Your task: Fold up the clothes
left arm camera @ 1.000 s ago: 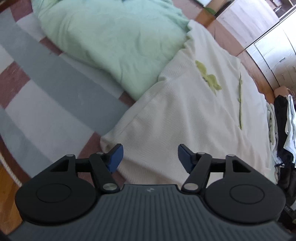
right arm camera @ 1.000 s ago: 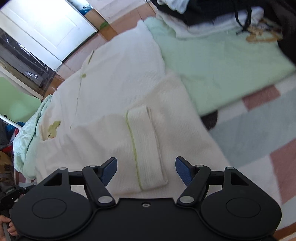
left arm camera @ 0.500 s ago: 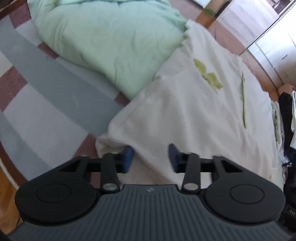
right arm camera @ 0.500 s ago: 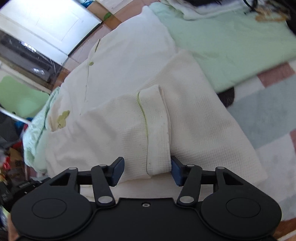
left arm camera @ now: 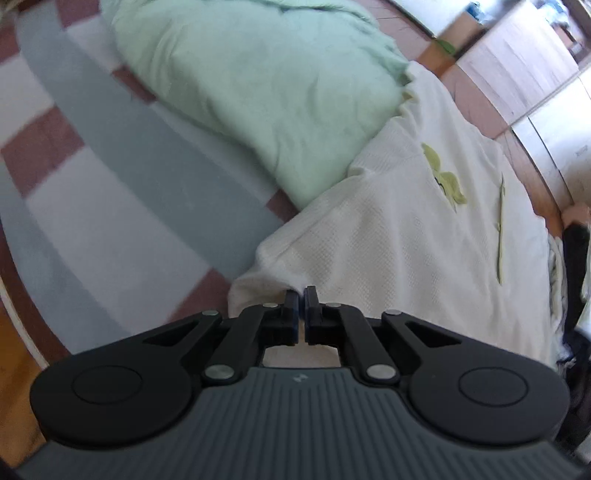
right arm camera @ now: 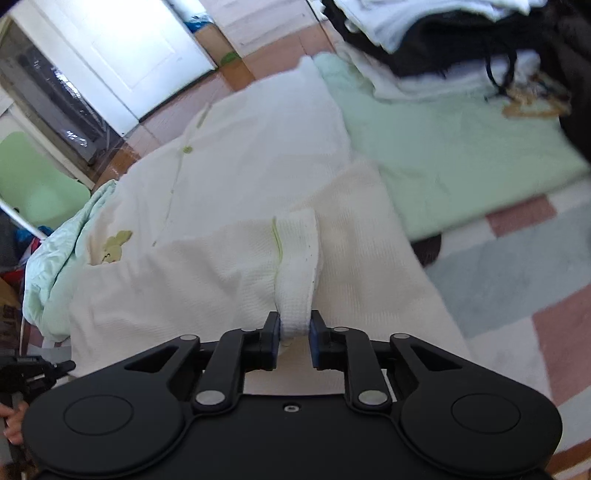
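Note:
A cream waffle-knit garment (left arm camera: 406, 229) with green trim and a small green motif lies spread on the rug. My left gripper (left arm camera: 301, 295) is shut on the garment's near edge, and the fabric puckers at its tips. In the right wrist view the same garment (right arm camera: 258, 155) shows a sleeve folded across its body. The sleeve's cuff (right arm camera: 297, 266) runs down between the fingers of my right gripper (right arm camera: 294, 325). Its jaws are closing and the pads press on the bunched cuff end.
A mint green blanket (left arm camera: 258, 92) lies beside the garment, also in the right wrist view (right arm camera: 461, 155). A striped rug (left arm camera: 110, 192) lies under everything. A heap of dark and white clothes (right arm camera: 461, 33) sits at the far right. A white door (right arm camera: 110, 48) stands behind.
Both grippers went from wide open to closed. The left one closed on the garment's near edge. The right one closed on the sleeve cuff, which now bunches between its pads.

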`<state>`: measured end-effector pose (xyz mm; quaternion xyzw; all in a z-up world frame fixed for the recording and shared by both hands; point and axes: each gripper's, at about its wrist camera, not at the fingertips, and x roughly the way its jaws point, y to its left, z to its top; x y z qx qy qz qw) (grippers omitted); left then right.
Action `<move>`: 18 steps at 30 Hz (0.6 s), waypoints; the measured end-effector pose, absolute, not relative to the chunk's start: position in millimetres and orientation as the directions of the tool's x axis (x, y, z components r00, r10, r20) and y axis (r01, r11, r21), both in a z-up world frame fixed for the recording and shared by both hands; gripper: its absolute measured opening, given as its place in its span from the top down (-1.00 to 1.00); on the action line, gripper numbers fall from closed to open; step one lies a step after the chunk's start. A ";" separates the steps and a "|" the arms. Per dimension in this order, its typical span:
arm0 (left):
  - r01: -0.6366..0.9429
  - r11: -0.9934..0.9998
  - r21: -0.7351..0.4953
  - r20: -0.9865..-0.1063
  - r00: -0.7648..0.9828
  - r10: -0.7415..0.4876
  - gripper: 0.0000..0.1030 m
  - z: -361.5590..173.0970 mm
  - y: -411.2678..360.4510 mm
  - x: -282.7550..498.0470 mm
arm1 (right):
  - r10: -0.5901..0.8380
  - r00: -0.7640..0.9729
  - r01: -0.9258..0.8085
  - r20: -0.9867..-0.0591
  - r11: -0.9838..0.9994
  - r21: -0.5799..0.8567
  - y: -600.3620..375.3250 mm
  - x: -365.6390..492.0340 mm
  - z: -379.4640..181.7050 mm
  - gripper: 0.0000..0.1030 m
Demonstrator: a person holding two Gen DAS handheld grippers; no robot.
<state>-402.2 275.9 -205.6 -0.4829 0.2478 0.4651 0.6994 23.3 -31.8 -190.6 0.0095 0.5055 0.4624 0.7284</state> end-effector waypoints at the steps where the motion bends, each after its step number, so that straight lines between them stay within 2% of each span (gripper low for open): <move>1: -0.879 0.101 -0.465 -0.786 0.463 0.410 0.95 -205.8 275.2 -402.7 | 0.681 0.051 -0.654 -0.730 0.576 0.491 -30.7 24.0 -194.0 0.51; 3: -0.847 0.081 -0.525 -0.762 0.510 0.400 0.93 -209.1 276.2 -404.0 | 0.671 0.047 -0.630 -0.740 0.595 0.500 -29.3 26.1 -200.1 0.48; 4: -0.832 0.071 -0.551 -0.750 0.530 0.395 0.92 -210.9 276.8 -404.1 | 0.663 0.060 -0.616 -0.746 0.613 0.495 -26.7 25.7 -202.2 0.34; 6: -0.818 0.052 -0.573 -0.745 0.546 0.384 0.88 -214.9 278.9 -401.2 | 0.656 0.068 -0.585 -0.752 0.636 0.503 -28.8 29.2 -206.9 0.31; 7: -0.827 0.041 -0.561 -0.757 0.533 0.377 0.81 -217.0 280.0 -399.5 | 0.659 0.061 -0.577 -0.750 0.636 0.513 -29.8 29.6 -208.0 0.31; 8: -0.847 0.030 -0.530 -0.784 0.503 0.364 0.56 -219.1 280.8 -395.7 | 0.662 0.054 -0.568 -0.747 0.636 0.523 -30.8 30.0 -209.1 0.31; 9: -0.865 0.025 -0.501 -0.803 0.476 0.358 0.44 -220.3 280.7 -392.0 | 0.665 0.047 -0.559 -0.745 0.636 0.532 -31.8 30.4 -210.2 0.30; 12: -0.886 0.058 -0.459 -0.803 0.442 0.400 0.24 -215.2 271.6 -384.2 | 0.660 0.014 -0.568 -0.751 0.623 0.538 -34.4 28.7 -211.3 0.27; 14: -0.890 0.052 -0.452 -0.792 0.428 0.435 0.24 -213.5 269.3 -382.3 | 0.662 0.009 -0.576 -0.749 0.616 0.538 -33.7 27.0 -211.9 0.23; 15: -0.888 0.042 -0.457 -0.780 0.423 0.460 0.31 -213.1 269.3 -382.5 | 0.664 0.007 -0.578 -0.748 0.613 0.538 -32.6 26.3 -212.3 0.21; 18: -0.878 0.024 -0.478 -0.745 0.420 0.518 0.31 -213.2 272.3 -385.4 | 0.673 -0.003 -0.575 -0.739 0.604 0.552 -29.4 27.4 -213.3 0.05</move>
